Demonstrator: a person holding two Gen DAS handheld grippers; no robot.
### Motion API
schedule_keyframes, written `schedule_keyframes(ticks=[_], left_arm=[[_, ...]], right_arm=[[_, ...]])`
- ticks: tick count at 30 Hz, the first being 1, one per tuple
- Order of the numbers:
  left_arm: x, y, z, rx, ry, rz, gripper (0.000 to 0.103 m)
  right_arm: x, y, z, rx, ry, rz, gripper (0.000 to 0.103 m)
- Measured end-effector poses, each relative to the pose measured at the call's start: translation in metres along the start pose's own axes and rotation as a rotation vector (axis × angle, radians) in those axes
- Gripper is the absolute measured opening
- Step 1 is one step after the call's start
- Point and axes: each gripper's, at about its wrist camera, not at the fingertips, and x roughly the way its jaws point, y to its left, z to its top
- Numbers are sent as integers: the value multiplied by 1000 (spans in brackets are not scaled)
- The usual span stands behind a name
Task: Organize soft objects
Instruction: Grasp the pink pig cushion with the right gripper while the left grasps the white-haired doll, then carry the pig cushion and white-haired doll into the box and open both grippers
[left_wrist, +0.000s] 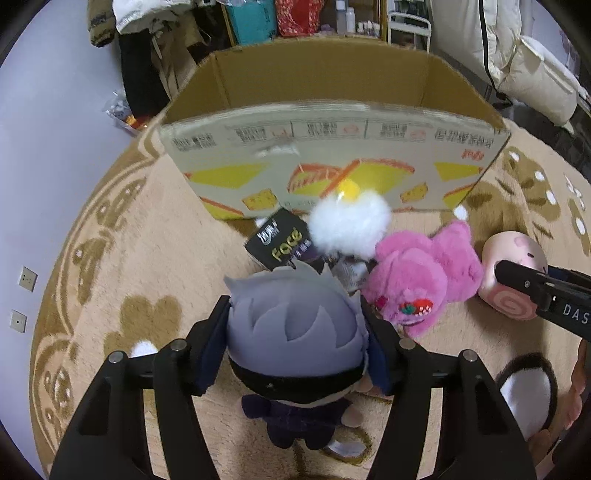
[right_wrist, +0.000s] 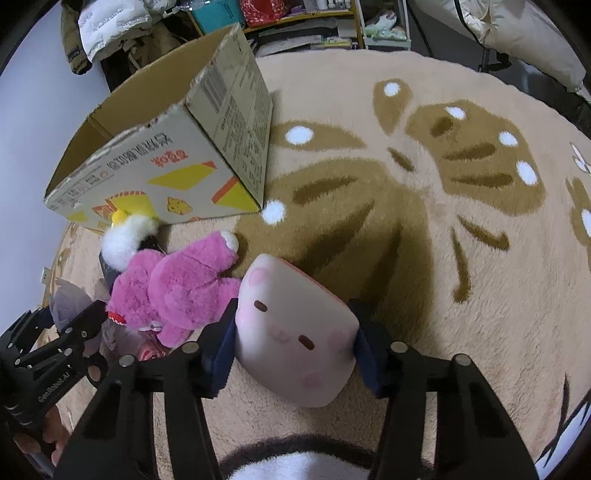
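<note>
A plush doll with spiky grey hair (left_wrist: 295, 332) and dark clothes lies on the rug, and my left gripper (left_wrist: 295, 302) is shut on its head, one pad against each side. My right gripper (right_wrist: 293, 304) is shut on a pale pink pig cushion (right_wrist: 295, 332) with a swirl end, its pads pressed against both sides. Between the two lies a bright pink furry plush (left_wrist: 424, 280) (right_wrist: 177, 288). A white fluffy toy with a yellow tip (left_wrist: 351, 225) rests against an open cardboard box (left_wrist: 332, 155) (right_wrist: 155, 173). The right gripper's finger (left_wrist: 517, 280) shows in the left wrist view too.
The beige rug with brown patterns (right_wrist: 443, 221) covers the floor. A black packet marked "face" (left_wrist: 280, 243) lies by the box. A black-and-white furry item (left_wrist: 524, 391) sits near the right hand. Hanging clothes (left_wrist: 147, 44) and shelves stand behind the box.
</note>
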Motion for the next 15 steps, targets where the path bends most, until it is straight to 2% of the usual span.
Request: schedule_keyframes(ticks=[10, 15], left_arm=[[-30, 22, 11, -84, -102, 25, 63], [-51, 34, 20, -88, -221, -1, 63]], right_arm=[[-36, 10, 12, -15, -154, 66, 54], [-53, 12, 24, -34, -240, 86, 54]])
